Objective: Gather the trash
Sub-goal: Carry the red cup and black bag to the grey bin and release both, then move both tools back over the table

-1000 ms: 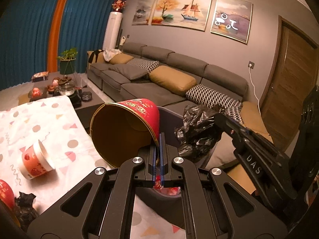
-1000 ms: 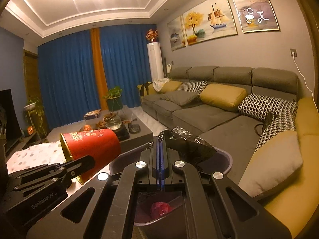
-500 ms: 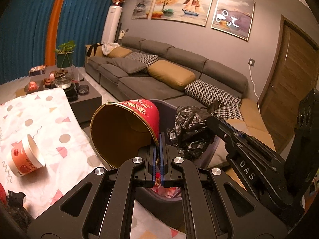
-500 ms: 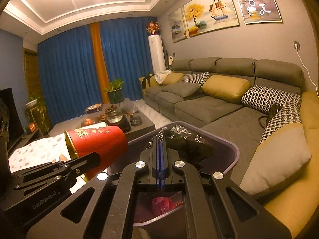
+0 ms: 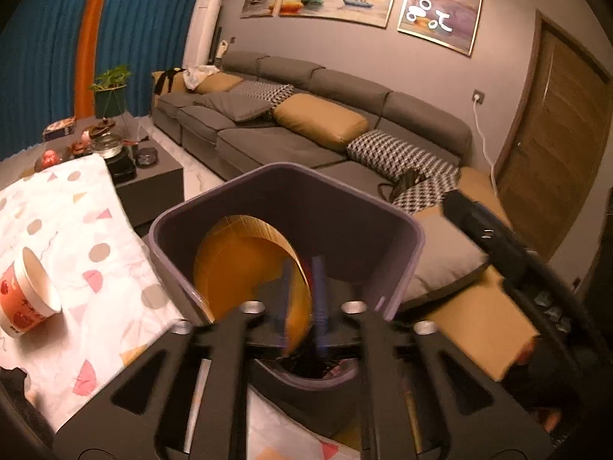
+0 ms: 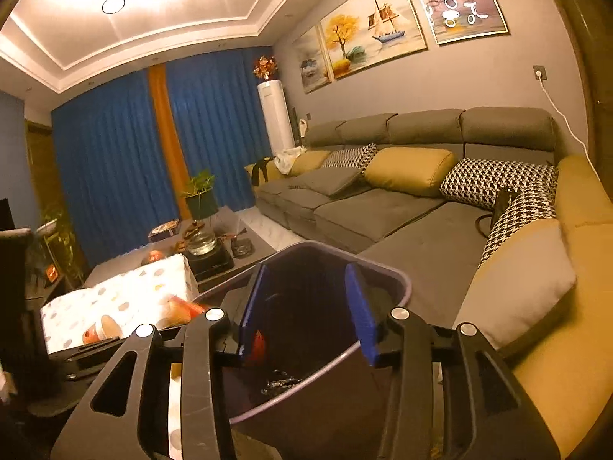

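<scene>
A purple-grey trash bin stands between the table and the sofa. A big red cup with a gold inside is tipping into it, blurred. My left gripper hangs over the bin's near rim with its jaws opening; the cup's rim is still between the blue pads, and they no longer press on it. My right gripper is over the bin, jaws opening, nothing between them. A crumpled black bag lies at the bottom beside a red scrap. A small red-and-white paper cup lies on its side on the tablecloth.
The patterned tablecloth covers the table left of the bin. Another black bag sits at its near left edge. A grey sofa with cushions runs behind and to the right. A dark coffee table carries a plant and a kettle.
Both grippers were shut and now stand open. The red cup has left the left pads and tipped into the bin. The black bag has dropped out of the right gripper into the bin.
</scene>
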{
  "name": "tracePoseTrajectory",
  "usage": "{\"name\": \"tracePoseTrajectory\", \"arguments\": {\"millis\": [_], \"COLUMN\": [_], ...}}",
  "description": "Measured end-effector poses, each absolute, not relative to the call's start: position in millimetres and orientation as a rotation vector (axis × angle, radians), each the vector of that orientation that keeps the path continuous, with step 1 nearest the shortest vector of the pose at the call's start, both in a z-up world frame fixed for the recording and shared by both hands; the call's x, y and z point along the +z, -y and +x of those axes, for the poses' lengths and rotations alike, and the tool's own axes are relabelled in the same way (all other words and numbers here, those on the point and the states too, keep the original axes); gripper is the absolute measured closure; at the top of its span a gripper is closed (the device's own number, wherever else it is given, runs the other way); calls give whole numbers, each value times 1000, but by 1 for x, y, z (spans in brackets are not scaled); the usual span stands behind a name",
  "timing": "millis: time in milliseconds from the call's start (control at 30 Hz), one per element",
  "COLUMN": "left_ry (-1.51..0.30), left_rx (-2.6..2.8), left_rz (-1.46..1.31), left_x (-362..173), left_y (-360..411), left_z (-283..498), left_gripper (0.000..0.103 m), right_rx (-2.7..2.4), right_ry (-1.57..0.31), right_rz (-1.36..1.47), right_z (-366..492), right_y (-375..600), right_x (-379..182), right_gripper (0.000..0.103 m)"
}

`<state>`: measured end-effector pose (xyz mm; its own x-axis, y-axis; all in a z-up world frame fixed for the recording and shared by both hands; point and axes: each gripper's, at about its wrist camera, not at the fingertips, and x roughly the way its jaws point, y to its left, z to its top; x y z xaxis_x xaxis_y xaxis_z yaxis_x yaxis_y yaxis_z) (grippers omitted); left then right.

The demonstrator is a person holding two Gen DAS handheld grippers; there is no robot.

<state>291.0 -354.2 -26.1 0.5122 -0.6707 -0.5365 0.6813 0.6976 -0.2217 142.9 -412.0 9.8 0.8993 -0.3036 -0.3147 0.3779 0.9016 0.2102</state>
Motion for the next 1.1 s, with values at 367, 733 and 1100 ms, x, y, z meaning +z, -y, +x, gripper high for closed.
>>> {"name": "tracePoseTrajectory", "arguments": {"millis": [367,733,1100], "left_ry": [-564,-486,-450], "left_rx": [-640,-376,-96], "left_rz": [-107,-135,-147], "left_x": [-10,1,-9], "left_y": [287,170,39], "left_z": [268,190,133], "left_gripper": [19,12,12], "right_rx": [-336,-247,-68], "right_ry": [-241,-152,-215], "right_rz": [220,182,119], "right_z": [105,63,57], "right_y": [386,319,221], "right_x": [24,34,25], "right_gripper": [43,17,16]}}
